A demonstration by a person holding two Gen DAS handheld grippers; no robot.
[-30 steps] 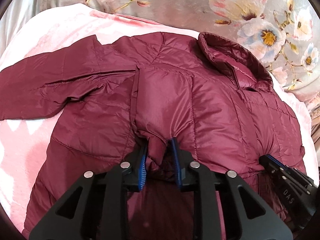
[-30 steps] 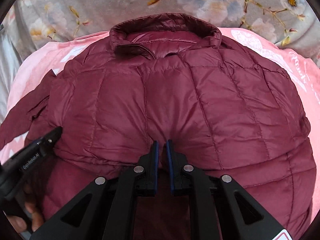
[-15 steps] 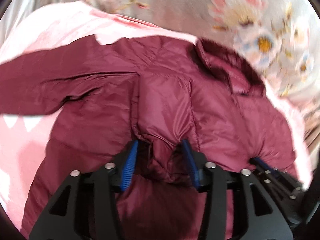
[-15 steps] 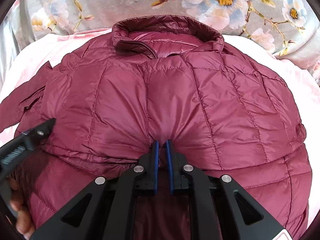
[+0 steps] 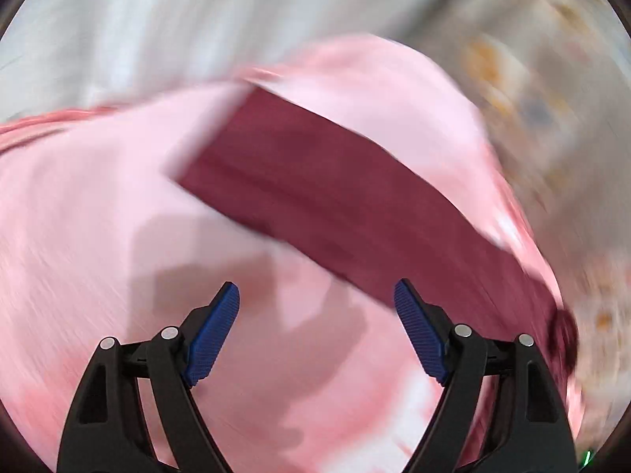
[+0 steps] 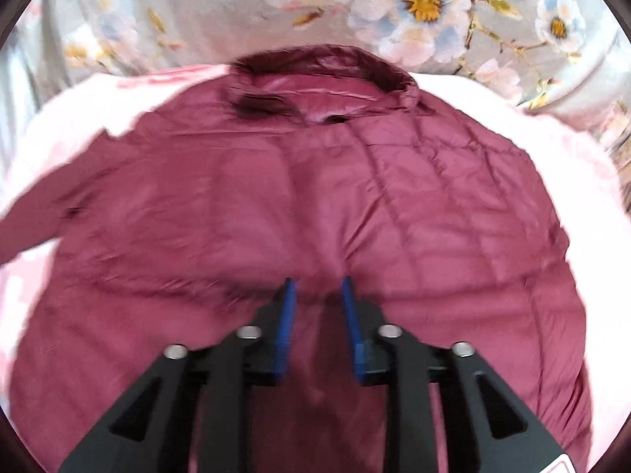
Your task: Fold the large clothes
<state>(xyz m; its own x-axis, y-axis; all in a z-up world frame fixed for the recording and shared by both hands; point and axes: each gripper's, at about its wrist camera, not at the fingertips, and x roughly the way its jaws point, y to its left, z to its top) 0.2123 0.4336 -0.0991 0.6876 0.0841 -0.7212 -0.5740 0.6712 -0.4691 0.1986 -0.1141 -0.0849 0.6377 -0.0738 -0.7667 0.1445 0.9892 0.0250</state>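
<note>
A maroon quilted puffer jacket (image 6: 315, 205) lies flat on a pink blanket (image 6: 79, 118), collar (image 6: 327, 67) at the far side. My right gripper (image 6: 318, 287) hovers over its lower middle, jaws partly apart, with no fabric clearly between them. In the blurred left wrist view, one maroon sleeve (image 5: 335, 197) stretches across the pink blanket (image 5: 98, 216) from upper left to lower right. My left gripper (image 5: 315, 299) is wide open and empty above the blanket, just in front of the sleeve.
A grey floral bedsheet (image 6: 394, 8) lies beyond the blanket. In the left wrist view a pale grey surface (image 5: 197, 19) shows at the top.
My left gripper let go of the jacket fold, opened wide and swung left toward the sleeve. My right gripper's jaws came apart off the hem fabric.
</note>
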